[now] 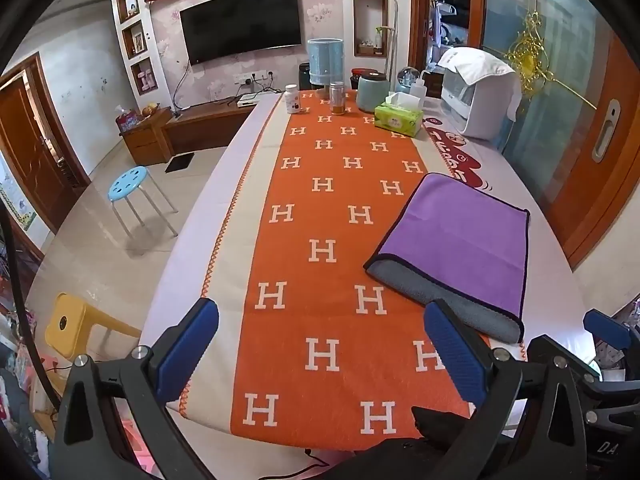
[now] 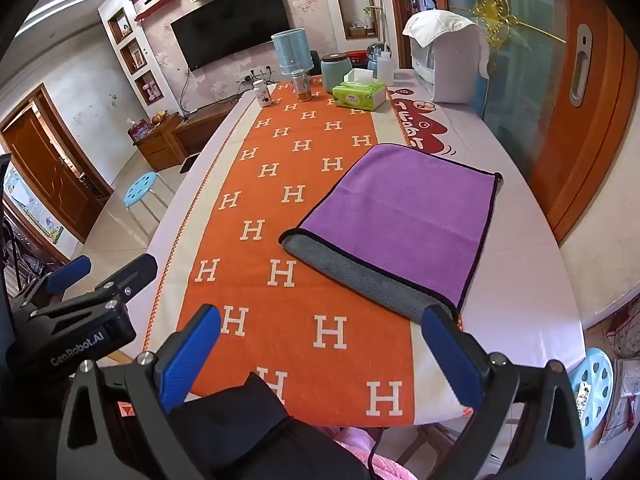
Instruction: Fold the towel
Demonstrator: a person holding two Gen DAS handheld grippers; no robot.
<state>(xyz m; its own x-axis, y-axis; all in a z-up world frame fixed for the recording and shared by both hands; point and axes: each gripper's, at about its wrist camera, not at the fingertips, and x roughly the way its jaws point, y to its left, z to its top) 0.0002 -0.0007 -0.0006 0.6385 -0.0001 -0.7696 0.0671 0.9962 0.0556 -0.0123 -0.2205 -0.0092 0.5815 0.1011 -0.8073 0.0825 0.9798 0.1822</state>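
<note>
- Left wrist view: left gripper (image 1: 320, 344) hovering above the near end of the table (image 1: 240, 168), jaws spread wide, gripping nothing, blue pads (image 1: 188, 348) standing well apart.
- Purple towel (image 1: 460, 236) lying folded on the right half of the table, partly on the orange runner (image 1: 320, 216) and partly on the pale cloth beside it, grey underside (image 1: 440, 296) showing along the near edge.
- Right-hand pad of the left gripper overlapping the towel's near grey edge in the picture; contact not determinable.
- Part of the right gripper (image 1: 612, 336) showing at the right margin.
- Standing at the far end: green tissue box (image 1: 399, 120), white bottle (image 1: 293, 99), small jar (image 1: 338, 98), teal canister (image 1: 372, 92), white appliance (image 1: 480, 100) draped with a cloth.
- Blue stool (image 1: 129, 184) standing on the floor left of the table; black television (image 1: 242, 20) hanging on the far wall.
- Right wrist view: right gripper (image 2: 320, 344) hovering over the near table (image 2: 520, 300) edge, jaws fully parted, carrying nothing.
- Towel (image 2: 404, 208) lying flat ahead and right of centre, grey strip (image 2: 360, 276) facing the camera, dark trim running round its border.
- Right-hand pad (image 2: 452, 356) sitting just beside the towel's near right corner; touching or apart not determinable.
- Left gripper (image 2: 84, 296) showing at the left margin, off the table's left side, well apart from the towel.
- Dark fabric (image 2: 240, 420) lying at the bottom edge between the fingers.
</note>
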